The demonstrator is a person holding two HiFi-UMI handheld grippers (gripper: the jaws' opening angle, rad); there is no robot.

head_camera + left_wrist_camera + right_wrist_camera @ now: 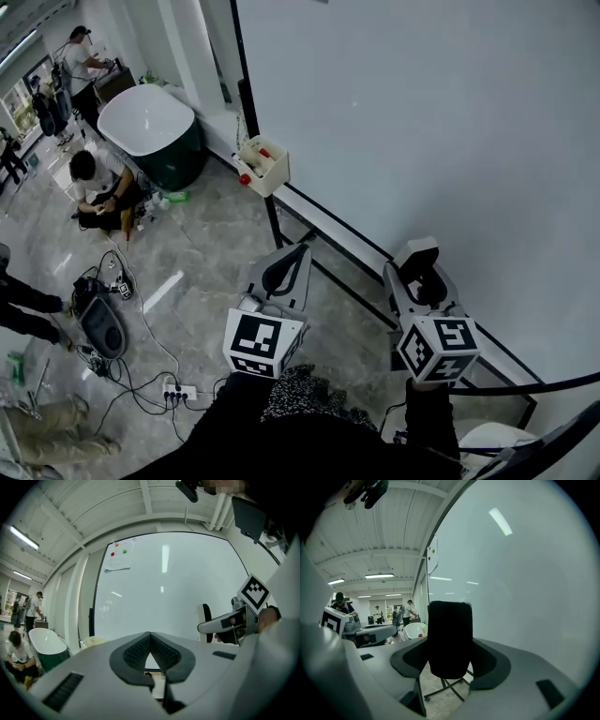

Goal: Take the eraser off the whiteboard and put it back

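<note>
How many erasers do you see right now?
1: the black eraser held in the right gripper, near the whiteboard. Others may sit hidden in the box.

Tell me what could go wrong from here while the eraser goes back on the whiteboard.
1. The right tongs grip the eraser low down, and much of it sticks out past them. Pressed against the whiteboard, it may twist or slip.
2. The eraser looks clear of the board. Released too soon, it would likely drop to the floor.
3. Cables and the stand bar lie near the feet, a possible trip hazard.
</note>
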